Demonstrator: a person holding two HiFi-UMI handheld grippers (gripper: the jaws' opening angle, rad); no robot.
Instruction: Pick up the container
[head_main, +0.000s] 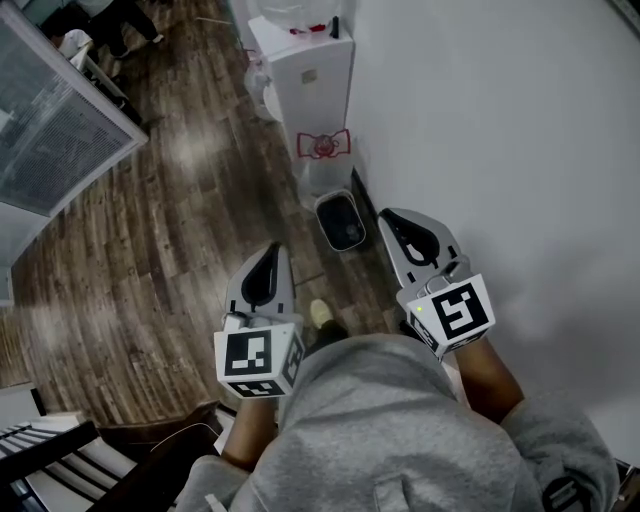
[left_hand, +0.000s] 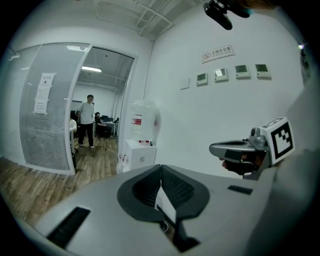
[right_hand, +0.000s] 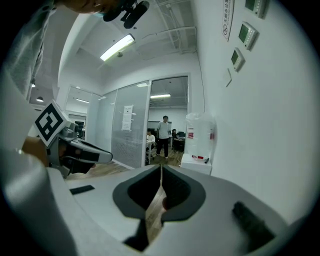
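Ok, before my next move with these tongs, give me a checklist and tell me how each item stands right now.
1. Left tongs empty: ok. The jaws are together with nothing between them.
2. Right tongs empty: ok. The jaws are together with nothing between them.
3. Jaws opened for a grasp: not ok, both are shut.
4. Container identified: cannot tell. The only candidate is the small dark rectangular bin on the wooden floor, beside the white water dispenser.
5. Tongs at that bin: not ok. Both are raised in front of the body, well apart from it.
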